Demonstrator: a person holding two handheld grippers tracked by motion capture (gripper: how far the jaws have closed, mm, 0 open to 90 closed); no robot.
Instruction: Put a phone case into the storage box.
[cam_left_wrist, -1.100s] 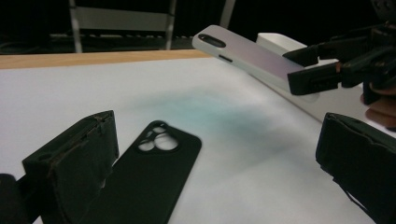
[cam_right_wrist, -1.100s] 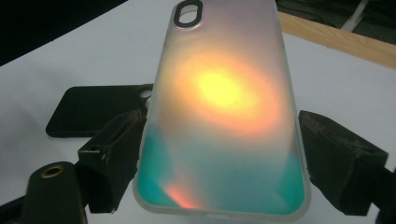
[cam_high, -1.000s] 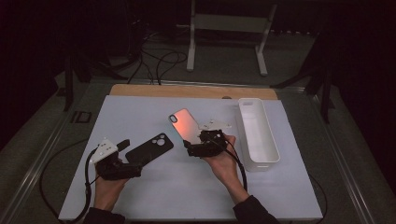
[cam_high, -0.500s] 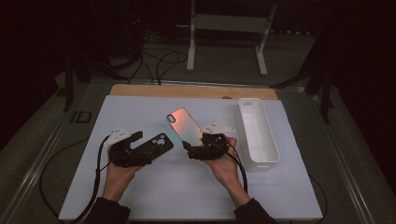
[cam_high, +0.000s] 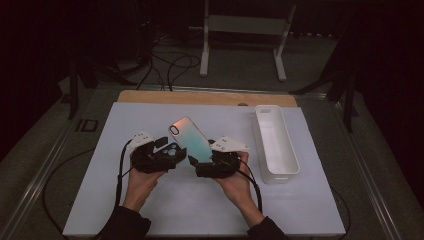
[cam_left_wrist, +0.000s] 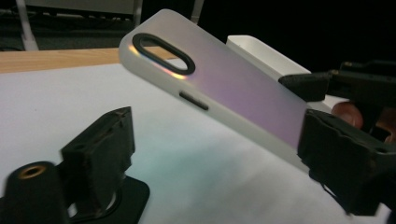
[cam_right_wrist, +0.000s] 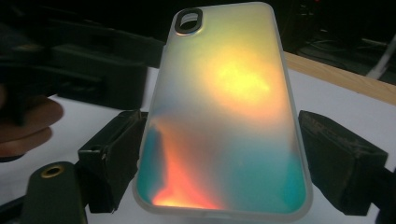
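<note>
**Inspector A:** Presently, the right gripper (cam_high: 201, 163) is clamping the frosted iridescent plastic phone case (cam_high: 189, 137) across its lower end, one pad on each long edge, and is holding it tilted up off the white table sheet (cam_high: 210, 210), camera cut-out uppermost. The left gripper (cam_high: 167, 153) is standing just beside it. Its jaws have just been closing, yet they are gaping with nothing pressed between the pads.

**Inspector B:** And the flat black phone case (cam_high: 173, 149)?

**Inspector A:** It is lying on the sheet under the left gripper's tip, apparently unheld.

**Inspector B:** What is the step calling for, in your judgement?

**Inspector A:** The left hand seems to be coming in for a second hold. The right should be keeping its clamp steady and low on the case, because the plastic is slick and bending easily. The left should be squaring its pads to the free edges before closing, and closing gently.

**Inspector B:** How are the views differing?

**Inspector A:** The right gripper view is showing both pads seated on the case edges. The left gripper view is showing the side button slot and the black case beneath its own jaw. The high view is placing the long white plastic tray (cam_high: 276, 145) well to the right, and the wooden board (cam_high: 200, 97) at the far edge
</note>
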